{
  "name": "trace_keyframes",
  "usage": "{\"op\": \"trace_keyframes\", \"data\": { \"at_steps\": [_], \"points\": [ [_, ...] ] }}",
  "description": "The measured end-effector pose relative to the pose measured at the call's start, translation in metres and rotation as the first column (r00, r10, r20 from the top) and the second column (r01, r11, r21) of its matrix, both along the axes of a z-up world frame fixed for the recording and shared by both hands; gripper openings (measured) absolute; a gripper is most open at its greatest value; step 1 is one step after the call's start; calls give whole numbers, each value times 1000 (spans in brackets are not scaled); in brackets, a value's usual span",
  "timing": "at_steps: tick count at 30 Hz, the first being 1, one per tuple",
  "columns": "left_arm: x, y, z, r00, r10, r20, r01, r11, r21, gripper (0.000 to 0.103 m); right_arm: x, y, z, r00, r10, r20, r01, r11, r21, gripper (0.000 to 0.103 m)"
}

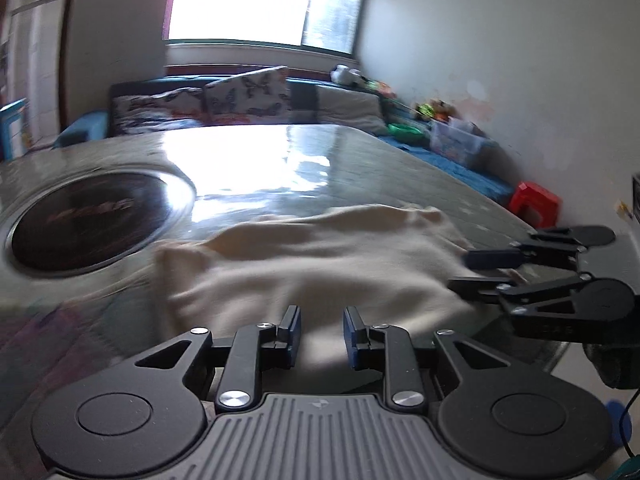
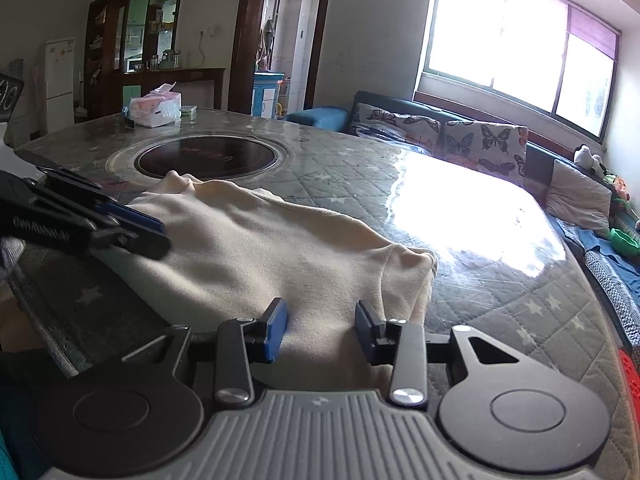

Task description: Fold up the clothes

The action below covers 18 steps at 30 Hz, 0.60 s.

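Note:
A cream garment [image 1: 312,256] [image 2: 260,248] lies rumpled and partly folded on the quilted table top [image 2: 500,300], near its front edge. In the left wrist view my left gripper [image 1: 322,332] stands open over the garment's near edge, with cloth visible in the gap between its blue-padded fingers. My right gripper [image 2: 321,330] is also open, low over the garment's near right part. Each gripper shows in the other's view: the right one [image 1: 466,270] at the garment's right edge, the left one [image 2: 158,236] at its left side. Neither is closed on the cloth.
A round black hob [image 2: 206,156] [image 1: 88,220] is set into the table behind the garment. A tissue pack [image 2: 156,108] sits at the far end. A sofa with butterfly cushions [image 2: 484,144] runs under the window. A red stool [image 1: 536,202] stands by the wall.

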State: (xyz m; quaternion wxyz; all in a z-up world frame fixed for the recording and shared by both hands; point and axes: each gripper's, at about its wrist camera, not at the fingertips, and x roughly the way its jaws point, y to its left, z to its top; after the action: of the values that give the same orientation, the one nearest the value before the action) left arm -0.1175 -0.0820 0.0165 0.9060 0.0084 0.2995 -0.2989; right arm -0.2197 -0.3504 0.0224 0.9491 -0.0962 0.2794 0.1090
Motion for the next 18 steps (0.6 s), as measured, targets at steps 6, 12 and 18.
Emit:
{"op": "trace_keyframes", "data": {
  "at_steps": [6, 12, 18],
  "points": [
    [-2, 25, -5, 999, 48, 5, -48, 998, -31, 28, -1, 1, -1, 1000, -4, 6, 4, 1000, 5, 39],
    [4, 21, 4, 999, 52, 13, -52, 998, -32, 29, 1, -2, 0, 1000, -16, 2, 16, 999, 27, 43],
    [25, 17, 21, 997, 72, 16, -72, 997, -39, 33, 14, -8, 11, 999, -19, -30, 22, 996, 88, 45]
  ]
}}
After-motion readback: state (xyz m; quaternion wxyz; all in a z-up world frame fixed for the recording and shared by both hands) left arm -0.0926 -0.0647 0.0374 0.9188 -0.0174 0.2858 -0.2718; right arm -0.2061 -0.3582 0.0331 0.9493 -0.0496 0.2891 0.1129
